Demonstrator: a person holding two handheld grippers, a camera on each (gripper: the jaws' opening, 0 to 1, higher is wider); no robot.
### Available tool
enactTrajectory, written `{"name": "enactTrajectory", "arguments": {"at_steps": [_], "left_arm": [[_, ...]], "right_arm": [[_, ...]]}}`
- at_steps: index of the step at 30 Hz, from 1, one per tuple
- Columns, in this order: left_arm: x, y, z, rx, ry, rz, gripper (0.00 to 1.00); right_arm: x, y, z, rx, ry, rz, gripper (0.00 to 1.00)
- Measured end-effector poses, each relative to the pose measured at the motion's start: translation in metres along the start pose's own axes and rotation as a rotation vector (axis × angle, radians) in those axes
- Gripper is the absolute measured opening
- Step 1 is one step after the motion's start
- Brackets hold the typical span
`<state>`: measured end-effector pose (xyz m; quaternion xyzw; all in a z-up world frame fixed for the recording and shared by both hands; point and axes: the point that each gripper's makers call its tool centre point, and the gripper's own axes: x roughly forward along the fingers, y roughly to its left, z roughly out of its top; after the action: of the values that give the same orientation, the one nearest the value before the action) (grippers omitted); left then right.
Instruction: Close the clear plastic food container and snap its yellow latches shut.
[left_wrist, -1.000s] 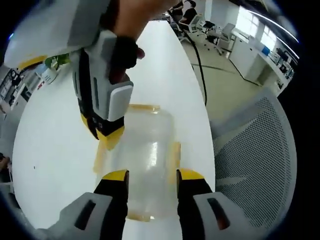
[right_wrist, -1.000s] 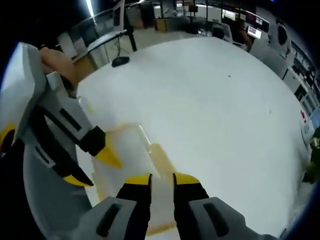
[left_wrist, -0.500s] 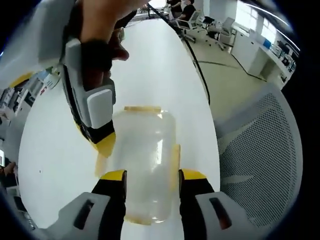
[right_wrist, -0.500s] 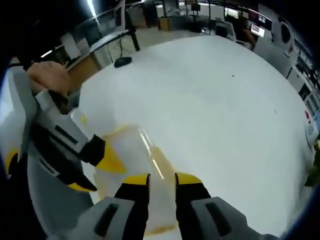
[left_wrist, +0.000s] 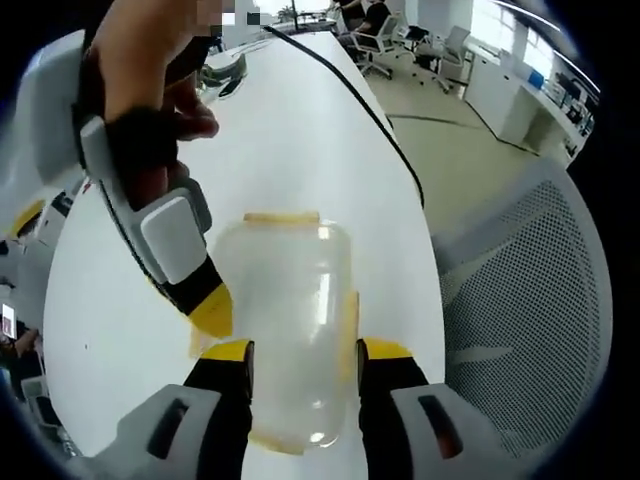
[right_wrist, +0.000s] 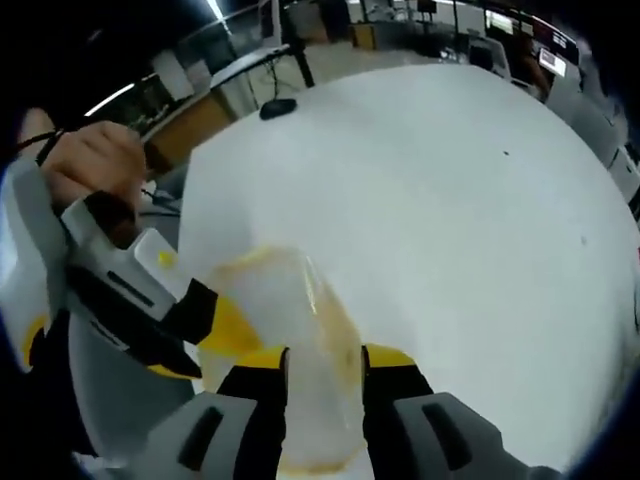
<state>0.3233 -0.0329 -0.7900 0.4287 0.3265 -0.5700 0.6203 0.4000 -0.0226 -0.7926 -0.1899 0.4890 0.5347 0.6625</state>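
Note:
The clear plastic container (left_wrist: 285, 320) lies on the white table (left_wrist: 300, 150), lid on, with yellow latches at its far end (left_wrist: 282, 217) and along its right side (left_wrist: 350, 318). My left gripper (left_wrist: 305, 352) stands open over its near half, one jaw at each long side. The right gripper's yellow tip (left_wrist: 210, 308) comes in from the upper left and rests at the container's left edge. In the right gripper view, my right gripper (right_wrist: 325, 358) is open over the container (right_wrist: 290, 300), a long yellow latch (right_wrist: 340, 335) between its jaws; the left gripper (right_wrist: 215, 335) touches the container's left side.
The table's edge (left_wrist: 425, 260) runs close along the container's right side, with a grey mesh chair (left_wrist: 520, 300) beyond it. A black cable (left_wrist: 340, 85) crosses the far table. A dark mouse (right_wrist: 280, 105) lies at the table's far end. Office desks stand behind.
My right gripper's jaws have spread slightly wider around the side latch. The right gripper's tip has slid a little nearer along the container's left edge. The container stays put.

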Motion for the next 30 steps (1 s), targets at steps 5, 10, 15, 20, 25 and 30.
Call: {"name": "enactTrajectory", "arguments": {"at_steps": [5,10,15,20,25,30], "left_arm": [[0.0011,-0.0018,-0.0015,0.029,0.014,0.028,0.42],[0.0026,0.0001,-0.0017,0.009,0.026,0.057,0.42],[0.0039,-0.0003,-0.0024,0.017,0.041,0.076,0.41],[0.0046,0.0001,-0.0026,0.015,0.052,0.077,0.40],[0.0083,-0.0007,-0.0029,0.046,0.098,0.112,0.40],[0.0069,0.0007,-0.0036,0.059,0.089,0.113,0.39]], "right_arm": [[0.0073,0.0032,-0.0002,0.024,0.032,0.078,0.31],[0.0081,0.0039,-0.0014,0.047,0.052,0.108,0.30],[0.0090,0.0041,-0.0022,0.053,0.058,0.120,0.29],[0.0083,0.0035,-0.0028,0.091,0.040,0.122,0.27],[0.0093,0.0047,-0.0022,0.092,0.062,0.119,0.26],[0.0097,0.0070,-0.0025,0.090,0.096,0.128,0.25]]}}
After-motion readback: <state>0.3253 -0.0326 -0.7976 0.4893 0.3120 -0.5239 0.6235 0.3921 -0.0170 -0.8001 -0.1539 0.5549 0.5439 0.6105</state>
